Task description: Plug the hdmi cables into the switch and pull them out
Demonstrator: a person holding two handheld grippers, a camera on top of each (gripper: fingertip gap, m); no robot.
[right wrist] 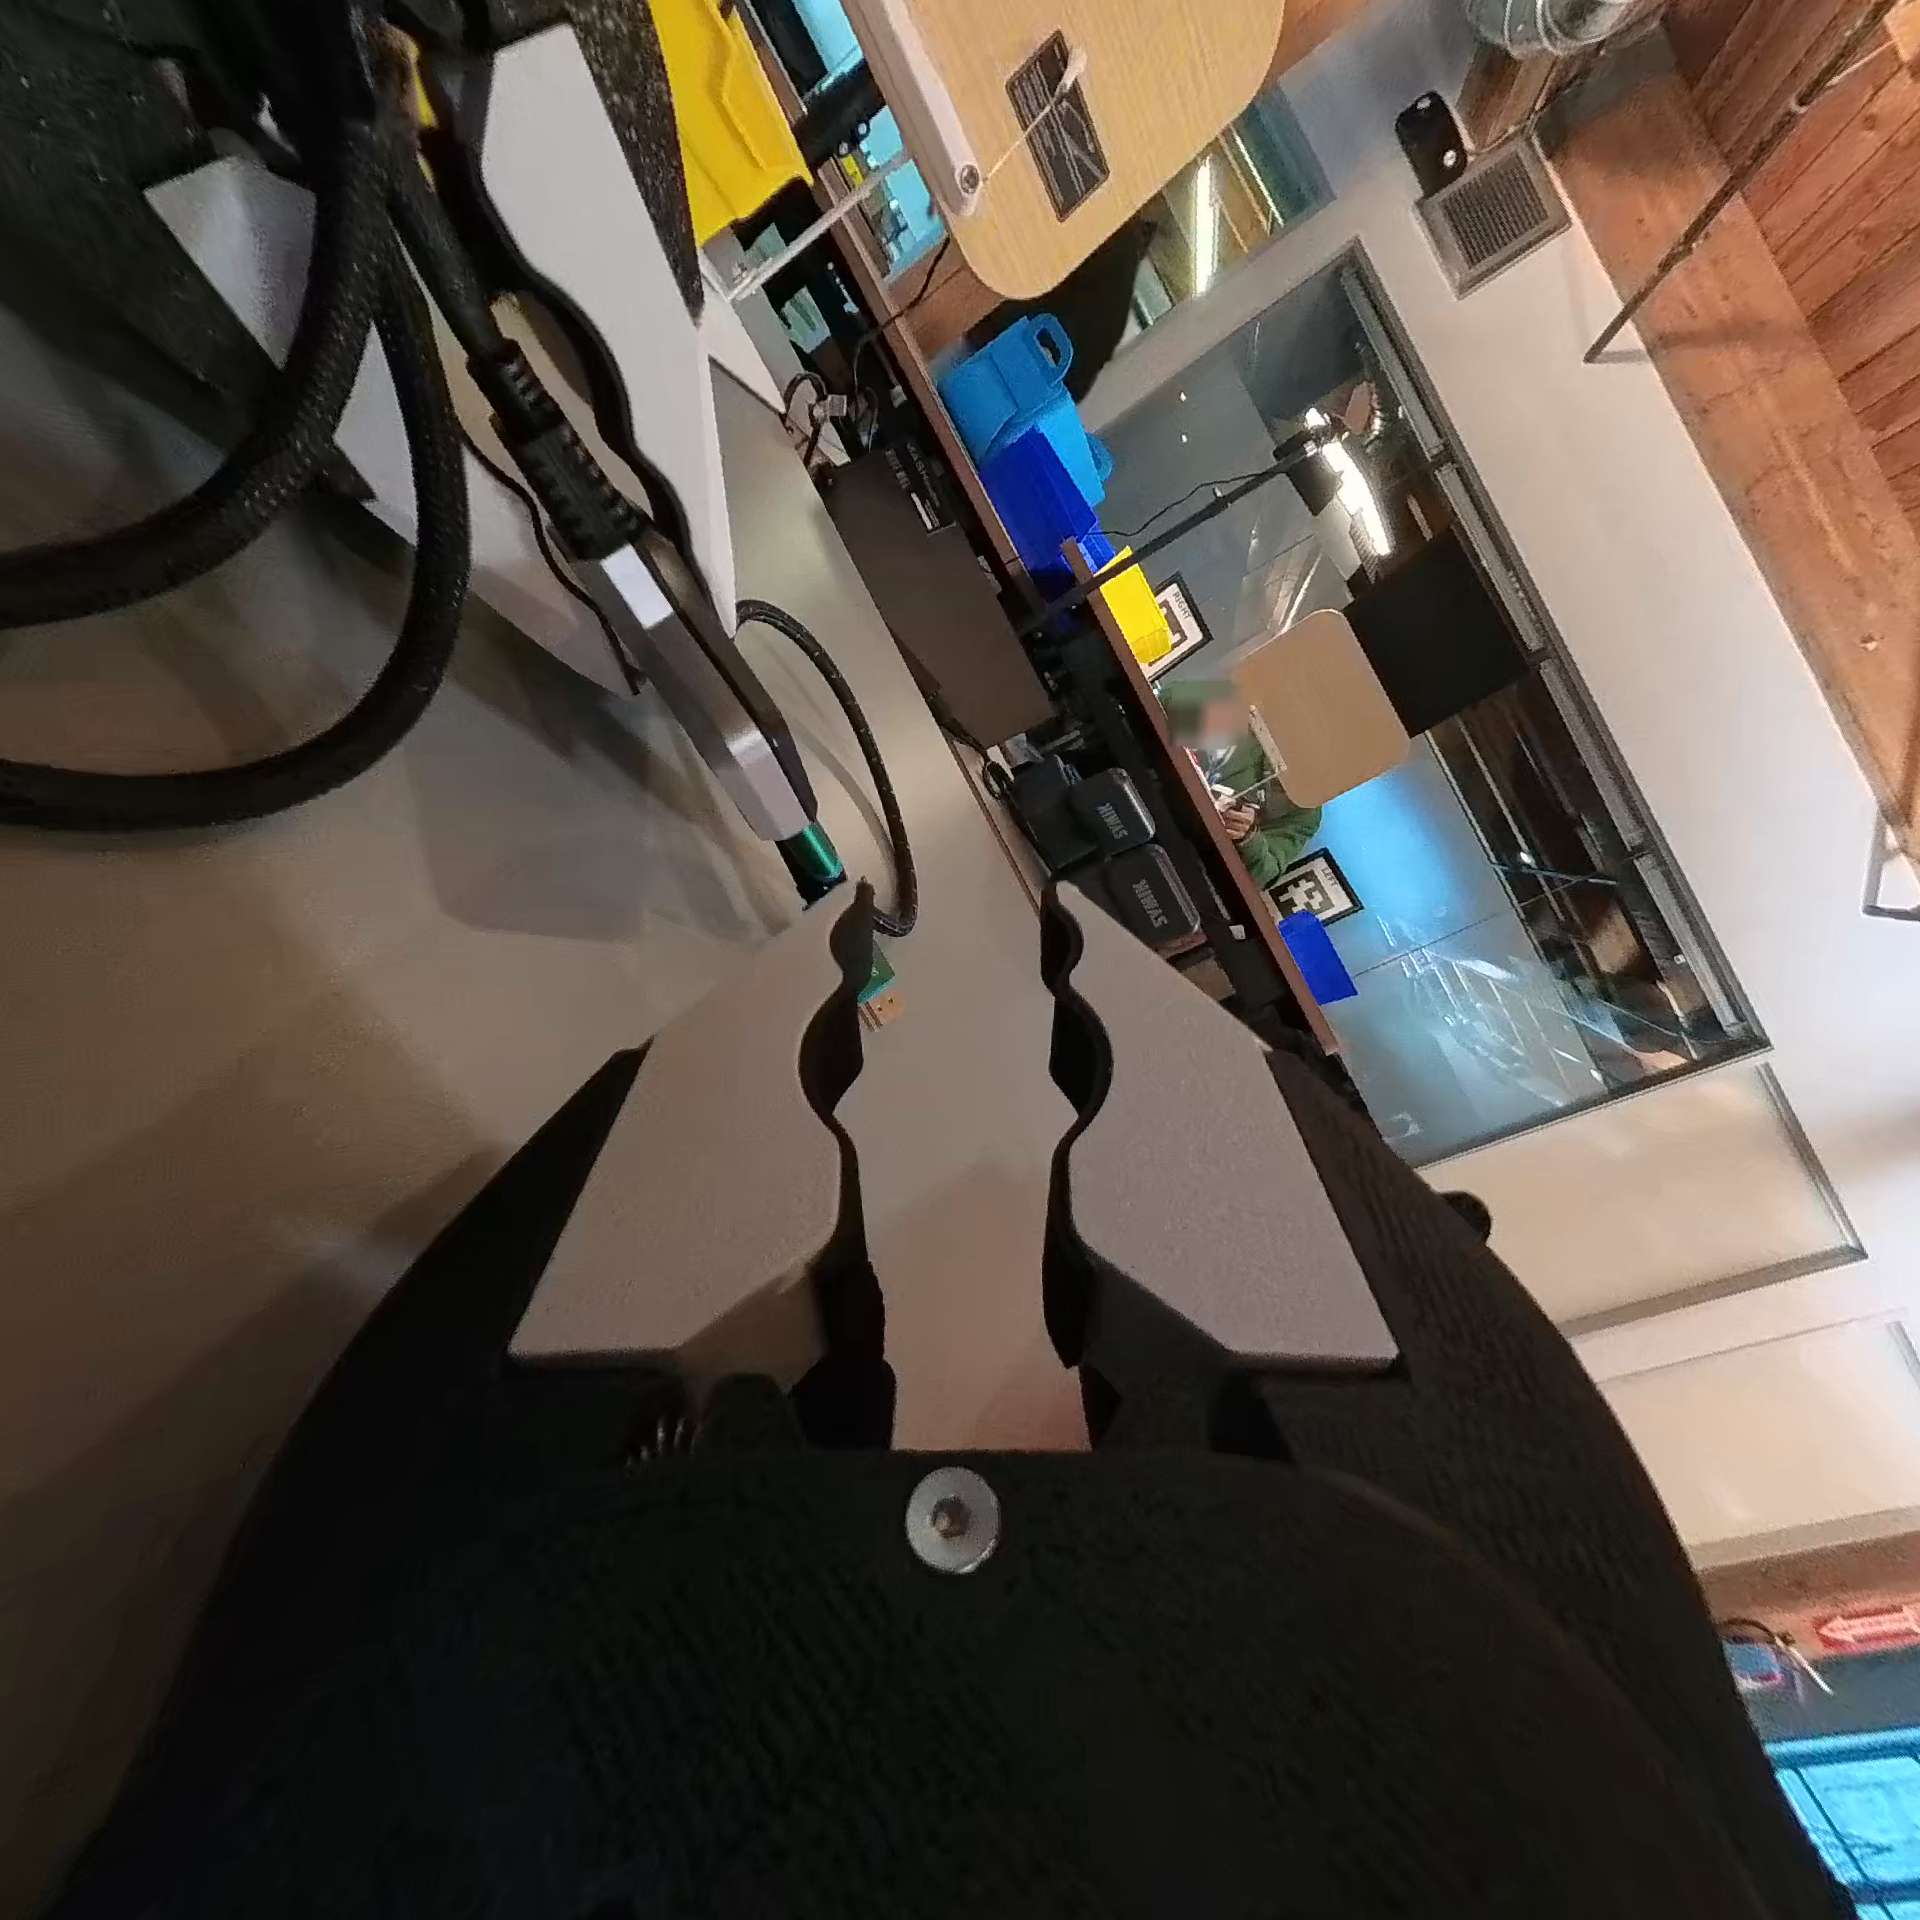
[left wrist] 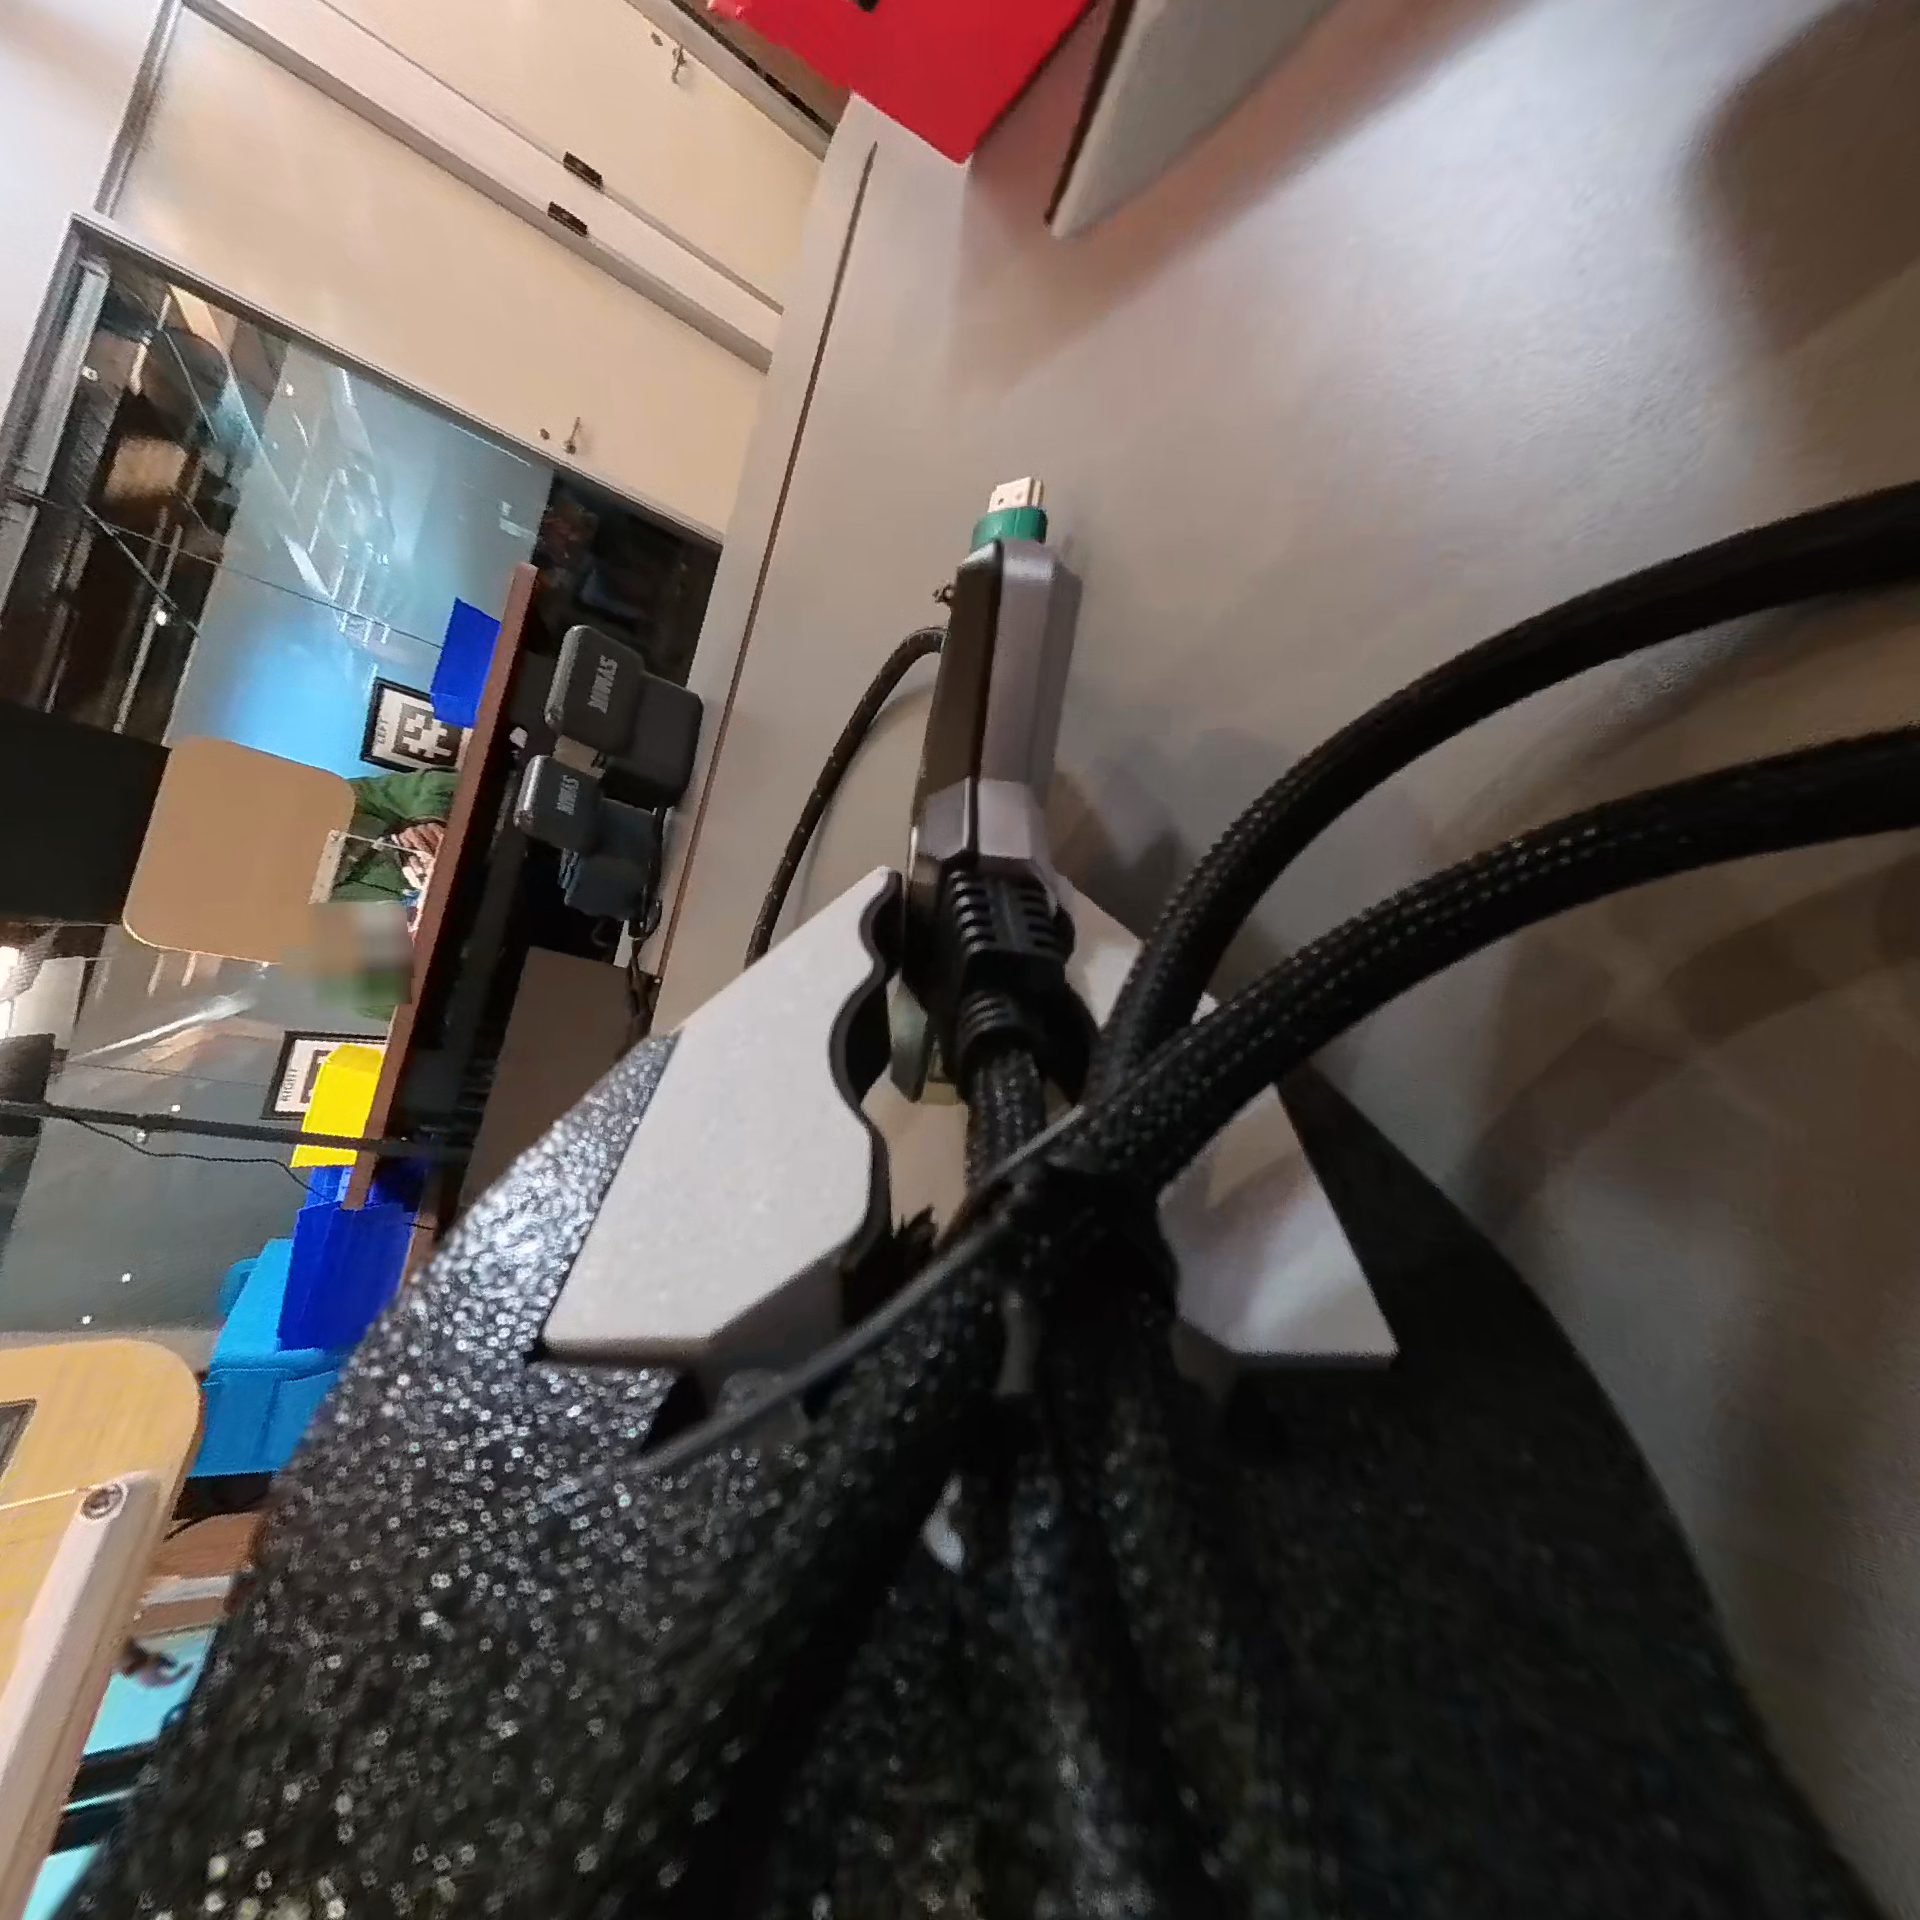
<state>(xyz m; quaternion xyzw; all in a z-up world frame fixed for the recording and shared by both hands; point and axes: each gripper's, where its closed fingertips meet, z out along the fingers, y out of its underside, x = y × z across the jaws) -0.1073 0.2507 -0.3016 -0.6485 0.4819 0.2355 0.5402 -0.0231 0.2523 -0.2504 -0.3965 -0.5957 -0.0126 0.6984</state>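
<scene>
the left gripper [left wrist: 997,997] has its jaws closed on the grey hdmi switch [left wrist: 987,707], which pokes out beyond the tips toward the far side, lying along the grey table [left wrist: 1455,520]. 1 braided hdmi cable [left wrist: 997,1049] is plugged into the switch's near end, between the jaws. the switch's green-collared plug [left wrist: 1013,514] points away, free. the right gripper [right wrist: 951,935] has its jaws open and holding nothing; a loose hdmi plug [right wrist: 881,1000] lies just beside its left fingertip.
</scene>
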